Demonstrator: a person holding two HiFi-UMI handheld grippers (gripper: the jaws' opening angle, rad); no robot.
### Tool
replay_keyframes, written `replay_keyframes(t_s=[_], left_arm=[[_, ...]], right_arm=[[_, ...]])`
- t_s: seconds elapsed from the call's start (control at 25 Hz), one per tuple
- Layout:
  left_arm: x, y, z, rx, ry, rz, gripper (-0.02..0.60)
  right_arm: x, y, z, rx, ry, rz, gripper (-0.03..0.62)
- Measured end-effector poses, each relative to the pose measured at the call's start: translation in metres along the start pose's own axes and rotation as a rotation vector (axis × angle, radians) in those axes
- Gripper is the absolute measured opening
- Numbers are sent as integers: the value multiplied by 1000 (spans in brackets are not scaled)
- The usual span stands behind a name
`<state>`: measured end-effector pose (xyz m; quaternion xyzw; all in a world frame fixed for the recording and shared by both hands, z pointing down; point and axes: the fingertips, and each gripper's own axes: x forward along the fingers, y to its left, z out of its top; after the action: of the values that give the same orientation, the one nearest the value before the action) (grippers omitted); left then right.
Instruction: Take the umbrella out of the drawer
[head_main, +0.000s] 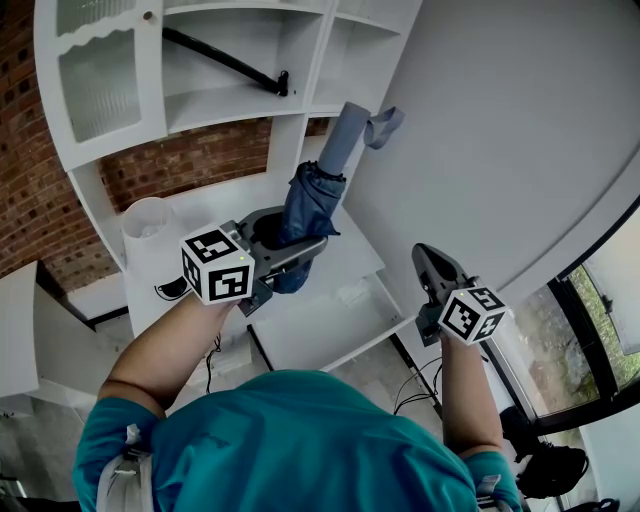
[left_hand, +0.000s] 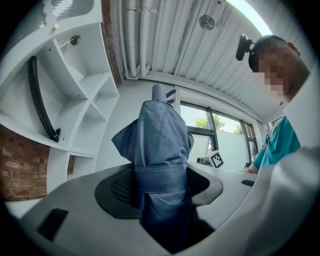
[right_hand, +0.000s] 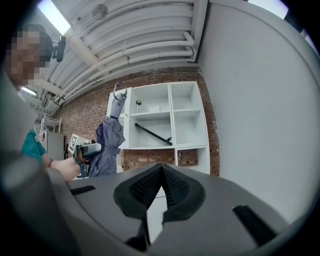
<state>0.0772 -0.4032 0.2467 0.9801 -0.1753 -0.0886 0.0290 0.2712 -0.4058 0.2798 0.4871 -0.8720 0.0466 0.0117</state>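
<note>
Jaws of left gripper (head_main: 290, 250) clamped on folded blue umbrella (head_main: 312, 195), upright, strap end up, over white counter (head_main: 200, 215) | right gripper (head_main: 428, 262) alongside, pads together, empty | beyond: white shelf unit (head_main: 300, 90), black bar (head_main: 225, 60) on shelf, brick wall (head_main: 190, 160)

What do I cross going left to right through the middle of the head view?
white tub → umbrella → right gripper → window. Skipped: left gripper, since it overlaps the umbrella.
</note>
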Motion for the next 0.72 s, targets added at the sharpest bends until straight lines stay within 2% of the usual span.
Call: replay_keyframes(t_s=[0.72], left_arm=[[1, -2, -1, -7, 4, -12, 261]], right_arm=[[1, 4, -1, -24, 4, 3, 20]])
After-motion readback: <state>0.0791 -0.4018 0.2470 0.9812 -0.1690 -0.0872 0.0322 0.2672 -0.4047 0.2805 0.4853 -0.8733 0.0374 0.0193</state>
